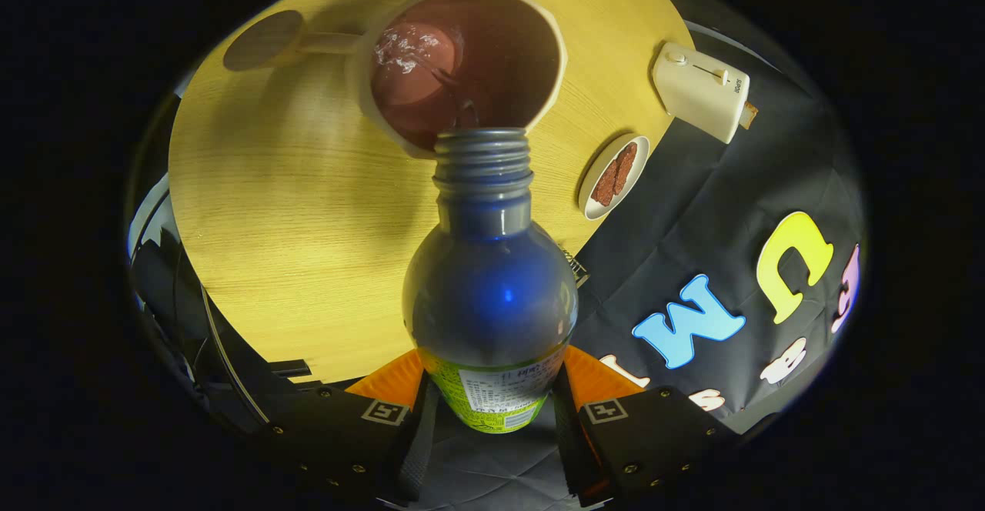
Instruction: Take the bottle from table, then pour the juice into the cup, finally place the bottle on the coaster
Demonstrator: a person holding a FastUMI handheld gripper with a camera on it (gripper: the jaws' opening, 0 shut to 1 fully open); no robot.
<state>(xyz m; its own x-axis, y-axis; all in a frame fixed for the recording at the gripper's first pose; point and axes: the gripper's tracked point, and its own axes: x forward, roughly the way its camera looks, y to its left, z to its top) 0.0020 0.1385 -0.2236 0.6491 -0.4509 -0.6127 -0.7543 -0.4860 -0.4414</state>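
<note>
My gripper [492, 399] is shut on the bottle [490, 280], both fingers pressing its green-labelled body. The bottle is dark blue, uncapped, and tipped forward with its threaded mouth over the near rim of the cup [462, 65]. The cream cup holds dark reddish juice with bubbles on its surface, and its handle points away to the left. A round dark coaster [263, 40] lies on the wooden table [292, 211] just beyond the handle's end.
A small white dish [613, 176] with brown pieces sits right of the bottle's neck near the table's edge. Beyond it stands a cream toaster [700, 89]. Black cloth hangs to the right of the table.
</note>
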